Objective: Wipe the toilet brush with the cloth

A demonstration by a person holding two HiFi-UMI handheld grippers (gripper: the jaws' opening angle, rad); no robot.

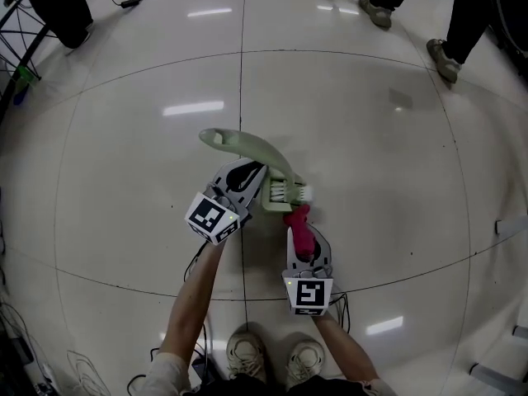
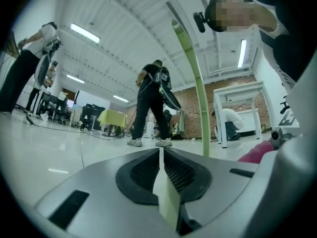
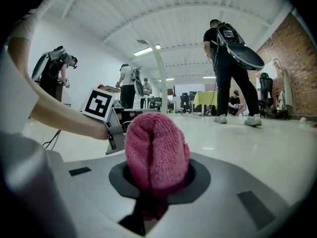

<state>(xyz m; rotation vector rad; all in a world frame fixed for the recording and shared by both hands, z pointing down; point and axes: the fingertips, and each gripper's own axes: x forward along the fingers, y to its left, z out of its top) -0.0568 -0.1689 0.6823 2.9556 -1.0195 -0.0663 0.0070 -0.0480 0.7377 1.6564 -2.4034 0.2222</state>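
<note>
M: Nearest, right gripper (image 3: pixel 156 182): state?
K: Jaws clamped on pink cloth (image 1: pixel 299 226), just beside toilet brush (image 1: pixel 247 145) bristles.
M: And left gripper (image 2: pixel 162 155)?
K: Pinched shut on the brush's pale green handle, over white floor (image 1: pixel 396 180).

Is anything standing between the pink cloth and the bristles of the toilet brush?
No, nothing visible. The cloth in the right gripper sits right beside the bristles of the toilet brush.

The toilet brush (image 1: pixel 247 145) is pale green with white bristles (image 1: pixel 280 192), the cloth (image 1: pixel 299 228) deep pink, the marker cubes (image 1: pixel 213 219) black-and-white.
</note>
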